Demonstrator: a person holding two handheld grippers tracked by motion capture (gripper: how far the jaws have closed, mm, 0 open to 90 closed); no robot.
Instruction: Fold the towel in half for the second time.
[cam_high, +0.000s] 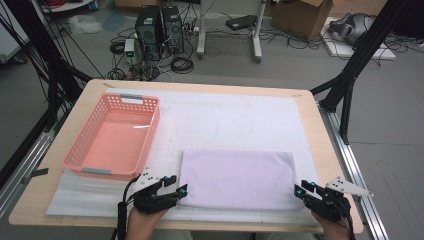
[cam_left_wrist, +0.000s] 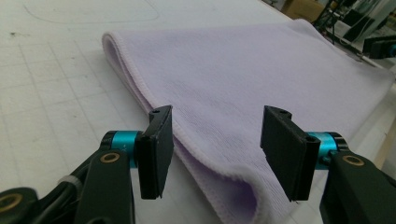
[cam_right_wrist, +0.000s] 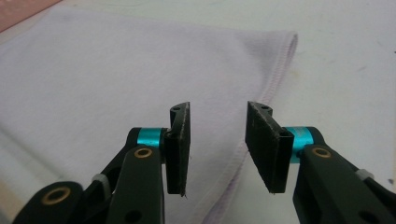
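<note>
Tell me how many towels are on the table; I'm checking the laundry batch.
1. A folded lilac towel lies flat on the white mat, right of the pink basket, between the left gripper and right gripper. The basket looks empty.

Left hand (cam_high: 141, 220): enters from the bottom edge, grasping the left gripper (cam_high: 183, 190), which points right and slightly forward, lying low. Jaws apart, nothing pressed between the pads.

Right hand (cam_high: 334, 226): enters at the bottom right corner, grasping the right gripper (cam_high: 301, 189), which points left and forward, lying low. Jaws apart, pads (cam_right_wrist: 180, 149) bare, gripping nothing.
</note>
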